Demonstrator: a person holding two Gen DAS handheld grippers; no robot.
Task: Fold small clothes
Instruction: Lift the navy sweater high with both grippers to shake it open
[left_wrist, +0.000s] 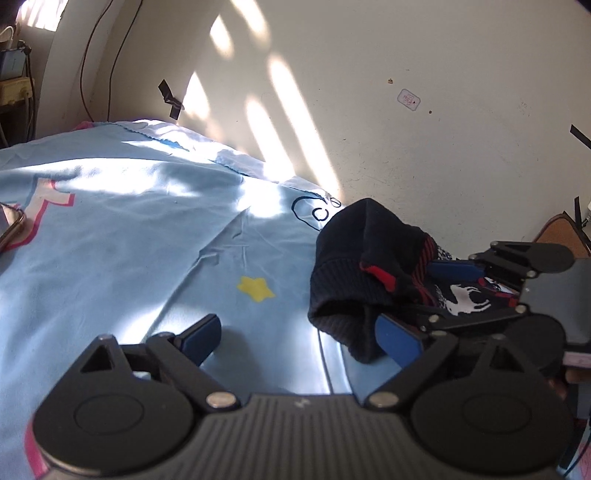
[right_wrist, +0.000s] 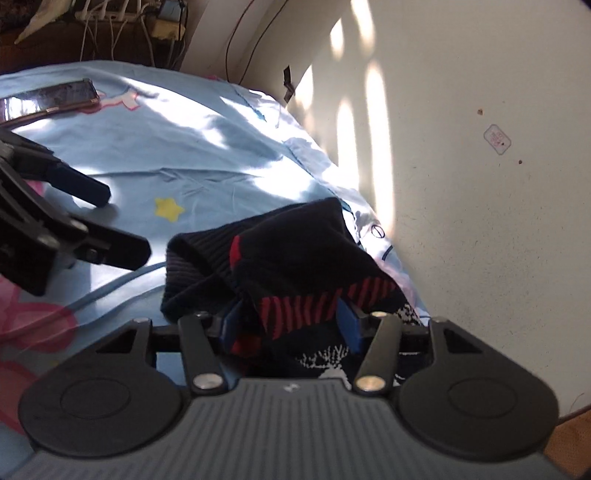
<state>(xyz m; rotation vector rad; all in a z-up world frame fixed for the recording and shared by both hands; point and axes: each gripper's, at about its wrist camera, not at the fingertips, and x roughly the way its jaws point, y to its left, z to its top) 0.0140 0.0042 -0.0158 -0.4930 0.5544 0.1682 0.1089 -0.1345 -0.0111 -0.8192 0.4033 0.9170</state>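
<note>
A dark navy sock (left_wrist: 365, 266) with red stripes and a white print lies bunched on the light blue bedsheet (left_wrist: 147, 229). It also shows in the right wrist view (right_wrist: 288, 254). My right gripper (right_wrist: 290, 325) straddles the sock's striped middle with its blue pads on either side. It also shows in the left wrist view (left_wrist: 436, 295). My left gripper (left_wrist: 299, 336) is open and empty just left of the sock's ribbed cuff, its right pad (left_wrist: 397, 341) touching the cuff. It also shows in the right wrist view (right_wrist: 99, 218).
A phone (right_wrist: 48, 98) lies on the sheet at the far left. A cream wall (right_wrist: 480, 184) runs along the bed's right side. Cables and a dark shelf (right_wrist: 110, 22) stand beyond the bed's far end.
</note>
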